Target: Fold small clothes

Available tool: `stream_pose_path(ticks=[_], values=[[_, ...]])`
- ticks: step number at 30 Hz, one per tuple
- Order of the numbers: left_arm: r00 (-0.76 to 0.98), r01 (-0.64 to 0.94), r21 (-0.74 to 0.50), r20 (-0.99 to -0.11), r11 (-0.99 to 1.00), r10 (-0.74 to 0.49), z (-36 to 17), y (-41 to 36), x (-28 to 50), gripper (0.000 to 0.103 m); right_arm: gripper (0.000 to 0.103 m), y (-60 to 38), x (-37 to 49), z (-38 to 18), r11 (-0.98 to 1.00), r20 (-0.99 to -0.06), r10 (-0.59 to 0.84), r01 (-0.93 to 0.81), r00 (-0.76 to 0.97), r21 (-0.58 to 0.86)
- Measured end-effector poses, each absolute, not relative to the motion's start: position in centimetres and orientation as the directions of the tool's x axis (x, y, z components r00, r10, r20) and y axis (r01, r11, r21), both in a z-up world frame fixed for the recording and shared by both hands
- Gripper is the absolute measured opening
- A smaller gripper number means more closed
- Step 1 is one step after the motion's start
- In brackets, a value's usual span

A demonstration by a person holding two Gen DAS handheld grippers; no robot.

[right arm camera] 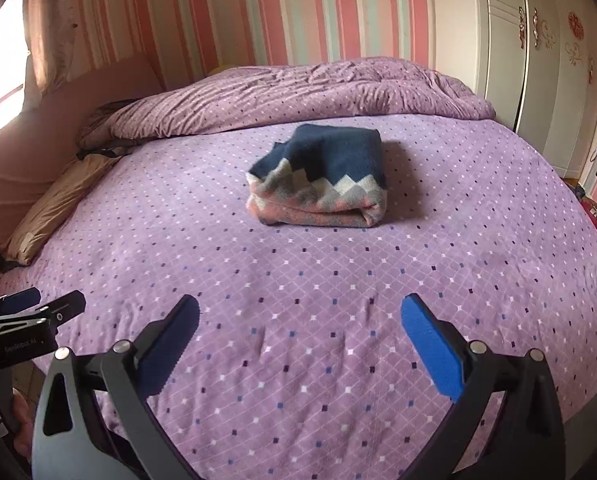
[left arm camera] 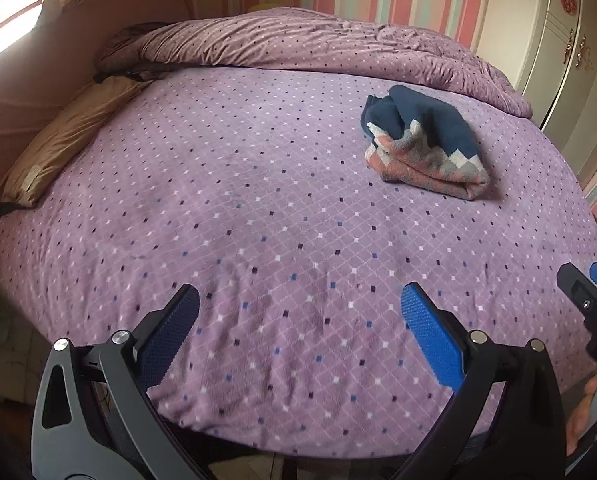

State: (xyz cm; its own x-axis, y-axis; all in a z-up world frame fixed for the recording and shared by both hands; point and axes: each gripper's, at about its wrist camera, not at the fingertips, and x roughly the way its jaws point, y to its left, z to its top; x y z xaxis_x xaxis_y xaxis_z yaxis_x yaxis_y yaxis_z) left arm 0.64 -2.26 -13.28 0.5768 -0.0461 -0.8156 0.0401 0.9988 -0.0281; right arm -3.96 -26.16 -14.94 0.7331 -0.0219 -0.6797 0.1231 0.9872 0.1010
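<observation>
A small knitted garment (left arm camera: pixel 422 142), navy with a grey, white and pink zigzag band, lies bunched in a thick bundle on the purple dotted bed sheet (left arm camera: pixel 238 208). In the right wrist view the garment (right arm camera: pixel 322 176) sits mid-bed, well ahead of my right gripper (right arm camera: pixel 300 320). That gripper stands open over the near part of the sheet (right arm camera: pixel 298 300) with nothing between its blue pads. My left gripper (left arm camera: pixel 300 308) is open too, empty, near the bed's front edge, with the garment far off to its upper right. Each gripper shows at the edge of the other's view.
A rumpled purple duvet (left arm camera: pixel 318 44) lies across the far side of the bed. A tan pillow (left arm camera: pixel 62 140) rests along the left edge by a pink headboard. White wardrobe doors (right arm camera: pixel 538 68) stand at the right, and a striped wall runs behind.
</observation>
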Motion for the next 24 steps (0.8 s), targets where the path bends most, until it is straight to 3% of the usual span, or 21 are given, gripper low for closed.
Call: stream_pose_path(ticks=[9,24], values=[[0.610,0.048,0.062,-0.792,0.997,0.020,-8.8,-3.1,-2.2,0.100,0.101,-25.0,-5.8,-11.5,0.991,-0.648,-0.028,0.106,0.761,0.082],[0.676,0.093,-0.010,-0.734,0.996,-0.070,-3.0,-2.5,-5.7,0.100,0.101,-23.8,-8.3,-7.2,0.991,-0.646,-0.052,0.120,0.761,0.062]])
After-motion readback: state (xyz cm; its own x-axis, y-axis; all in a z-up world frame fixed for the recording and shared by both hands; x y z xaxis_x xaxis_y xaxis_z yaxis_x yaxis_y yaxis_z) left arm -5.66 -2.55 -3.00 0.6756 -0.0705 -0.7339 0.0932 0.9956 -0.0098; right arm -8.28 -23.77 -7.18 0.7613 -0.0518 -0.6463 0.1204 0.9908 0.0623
